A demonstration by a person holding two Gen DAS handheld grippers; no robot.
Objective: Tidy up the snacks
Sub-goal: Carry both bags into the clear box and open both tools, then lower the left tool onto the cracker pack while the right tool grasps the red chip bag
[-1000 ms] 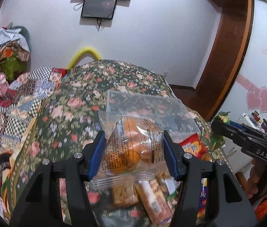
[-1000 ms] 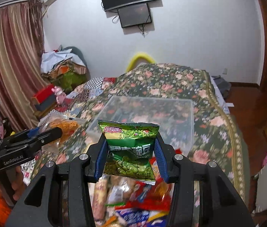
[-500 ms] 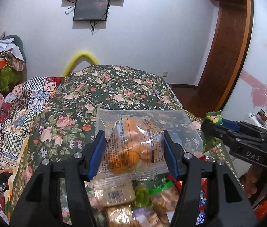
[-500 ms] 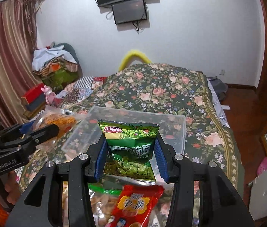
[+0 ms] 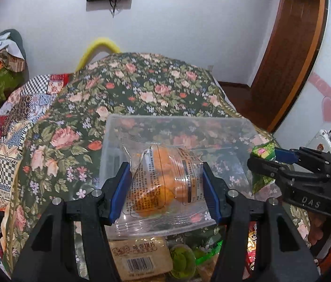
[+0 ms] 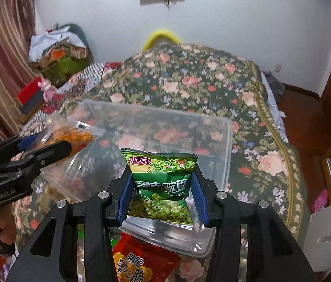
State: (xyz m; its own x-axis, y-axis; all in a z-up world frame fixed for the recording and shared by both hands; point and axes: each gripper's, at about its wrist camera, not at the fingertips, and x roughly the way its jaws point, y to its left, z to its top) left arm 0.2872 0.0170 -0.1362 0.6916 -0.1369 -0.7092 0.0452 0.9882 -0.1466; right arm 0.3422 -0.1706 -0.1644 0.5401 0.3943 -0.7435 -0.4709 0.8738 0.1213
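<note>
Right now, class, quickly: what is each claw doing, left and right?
Left claw: closed on the clear packet of orange snacks, over the clear plastic box.
Right claw: closed on the green pea packet.

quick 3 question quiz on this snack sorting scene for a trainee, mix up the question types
1. True or false: the left hand-held gripper is shut on a green pea packet.
2. Multiple choice: the clear plastic bin rests on A) a wooden desk, B) a floral bedspread, C) a tiled floor.
3. Fill in: the right hand-held gripper grips the ____ pea packet.

Key
1. False: it grips a clear packet of orange snacks.
2. B.
3. Green.
</note>
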